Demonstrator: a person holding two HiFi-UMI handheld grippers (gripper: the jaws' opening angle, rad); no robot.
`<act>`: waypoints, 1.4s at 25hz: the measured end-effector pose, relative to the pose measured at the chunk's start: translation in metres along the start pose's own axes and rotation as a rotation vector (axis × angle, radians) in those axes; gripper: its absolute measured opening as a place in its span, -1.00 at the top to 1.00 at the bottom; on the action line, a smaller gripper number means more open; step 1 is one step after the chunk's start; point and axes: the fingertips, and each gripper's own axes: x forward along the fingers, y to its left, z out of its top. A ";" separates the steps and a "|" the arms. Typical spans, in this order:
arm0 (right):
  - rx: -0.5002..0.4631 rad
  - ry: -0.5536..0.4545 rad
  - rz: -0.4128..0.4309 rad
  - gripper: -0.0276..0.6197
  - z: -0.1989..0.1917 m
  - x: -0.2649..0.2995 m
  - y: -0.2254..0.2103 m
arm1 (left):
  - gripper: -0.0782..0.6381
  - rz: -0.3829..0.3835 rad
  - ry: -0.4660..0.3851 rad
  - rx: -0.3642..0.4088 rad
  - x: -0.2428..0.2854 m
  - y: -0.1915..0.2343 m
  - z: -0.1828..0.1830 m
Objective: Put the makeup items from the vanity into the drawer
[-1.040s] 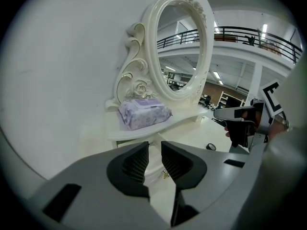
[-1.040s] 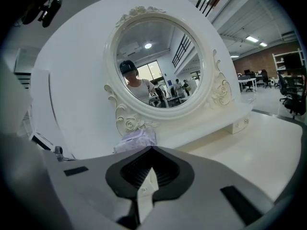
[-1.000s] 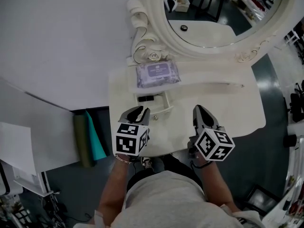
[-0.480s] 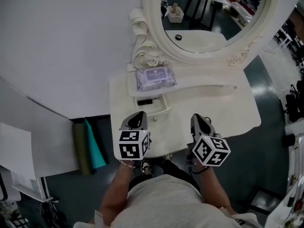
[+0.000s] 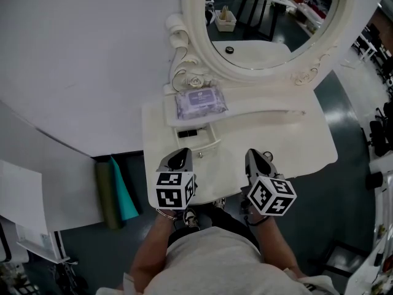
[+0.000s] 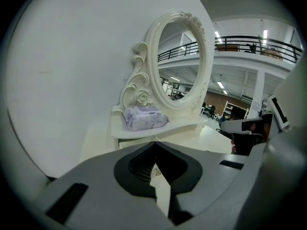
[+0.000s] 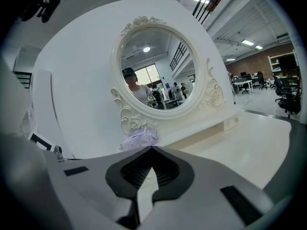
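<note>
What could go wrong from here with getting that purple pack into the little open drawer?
1. The left gripper and right gripper are both shut; reaching in like that would likely shove the purple pack against the mirror frame instead of gripping it.
2. The pack looks wider than the drawer, which already holds a dark item, so it may jam.

left claw (image 6: 154, 147) closed, empty; lilac wipes pack (image 6: 144, 117) on vanity shelf (image 6: 184, 127), oval mirror (image 6: 181, 61) behind
</note>
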 end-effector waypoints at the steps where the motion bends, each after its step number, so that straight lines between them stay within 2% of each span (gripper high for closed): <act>1: 0.000 -0.001 0.000 0.86 0.001 0.000 -0.001 | 0.75 -0.002 0.001 0.007 0.001 -0.001 0.000; 7: 0.005 -0.009 -0.025 0.86 0.005 -0.003 -0.012 | 0.75 -0.046 -0.016 0.010 0.010 -0.016 0.007; 12: 0.031 -0.026 -0.082 0.86 0.008 -0.014 -0.037 | 0.75 -0.107 0.005 0.044 0.026 -0.044 0.006; 19: 0.106 -0.047 -0.238 0.86 -0.001 -0.052 -0.102 | 0.75 -0.268 0.096 0.139 0.067 -0.120 -0.017; 25: 0.191 -0.042 -0.372 0.86 -0.026 -0.093 -0.158 | 0.74 -0.405 0.182 0.224 0.099 -0.191 -0.048; 29: 0.242 -0.032 -0.431 0.86 -0.043 -0.110 -0.187 | 0.55 -0.468 0.233 0.241 0.117 -0.220 -0.067; 35: 0.306 -0.017 -0.477 0.86 -0.061 -0.122 -0.220 | 0.35 -0.496 0.306 0.285 0.145 -0.243 -0.092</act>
